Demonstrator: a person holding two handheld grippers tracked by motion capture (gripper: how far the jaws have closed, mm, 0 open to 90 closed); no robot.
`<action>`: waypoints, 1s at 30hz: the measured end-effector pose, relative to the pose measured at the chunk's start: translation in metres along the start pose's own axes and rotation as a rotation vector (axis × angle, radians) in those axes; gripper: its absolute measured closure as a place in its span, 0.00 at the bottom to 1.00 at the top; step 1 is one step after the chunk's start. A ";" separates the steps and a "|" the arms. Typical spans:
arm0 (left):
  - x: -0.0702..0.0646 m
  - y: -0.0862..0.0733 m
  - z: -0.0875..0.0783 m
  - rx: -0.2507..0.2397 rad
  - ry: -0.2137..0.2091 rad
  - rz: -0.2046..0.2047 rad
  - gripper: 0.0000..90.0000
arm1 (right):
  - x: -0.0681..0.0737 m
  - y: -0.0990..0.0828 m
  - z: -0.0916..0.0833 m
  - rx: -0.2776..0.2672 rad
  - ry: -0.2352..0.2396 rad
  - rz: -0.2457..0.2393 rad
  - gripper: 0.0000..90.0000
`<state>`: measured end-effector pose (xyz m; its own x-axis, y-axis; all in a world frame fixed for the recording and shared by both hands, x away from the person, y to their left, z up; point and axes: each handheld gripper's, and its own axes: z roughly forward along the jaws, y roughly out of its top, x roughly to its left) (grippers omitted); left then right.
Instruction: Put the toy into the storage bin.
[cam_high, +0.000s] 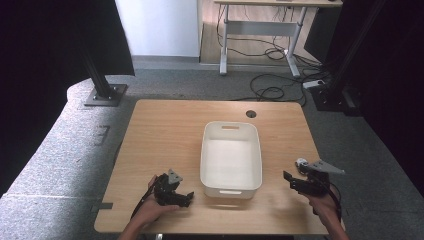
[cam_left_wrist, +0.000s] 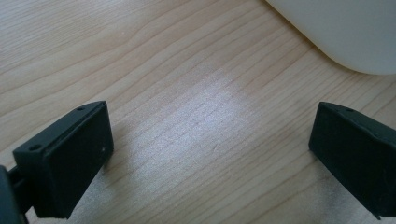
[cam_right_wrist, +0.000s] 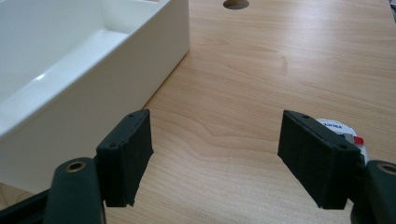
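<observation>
While both hands rest near the front edge of the pale wooden table (cam_high: 165, 125), a white rectangular plastic bin (cam_high: 231, 159) with cut-out handles sits between them, empty inside. The left gripper (cam_high: 189, 197) lies low by the bin's near left corner, close to it but apart; in the left gripper view its jaws stand spread wide over bare wood grain, with the bin's rounded corner (cam_left_wrist: 345, 32) just ahead and to one side. The right gripper (cam_high: 286, 176) is held off the bin's right side, a clear gap of tabletop between them. Its jaws are also spread wide with nothing between them; in the right gripper view the bin's long wall (cam_right_wrist: 116, 74) runs just beside one jaw. Behind the other jaw peeks a small round white object (cam_right_wrist: 343, 133) with a red tab and some printed writing, too small and upside-down to read. A round cable hole (cam_high: 251, 114) marks the table's far edge, beyond the bin.
</observation>
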<state>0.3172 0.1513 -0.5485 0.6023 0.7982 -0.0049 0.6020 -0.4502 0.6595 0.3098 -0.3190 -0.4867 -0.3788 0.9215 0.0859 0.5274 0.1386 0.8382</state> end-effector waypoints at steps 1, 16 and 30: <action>0.000 0.000 0.000 0.000 0.000 0.000 0.00 | 0.000 0.000 0.000 0.000 0.000 0.000 0.28; 0.001 0.001 0.001 0.000 -0.011 0.015 0.00 | -0.007 -0.005 0.000 0.031 -0.029 0.007 0.28; 0.001 0.000 0.000 0.001 -0.008 0.011 0.00 | -0.016 -0.006 0.002 0.046 -0.047 0.004 0.30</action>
<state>0.3183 0.1518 -0.5485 0.6132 0.7899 -0.0040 0.5957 -0.4591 0.6591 0.3139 -0.3335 -0.4946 -0.3406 0.9381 0.0630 0.5636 0.1501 0.8123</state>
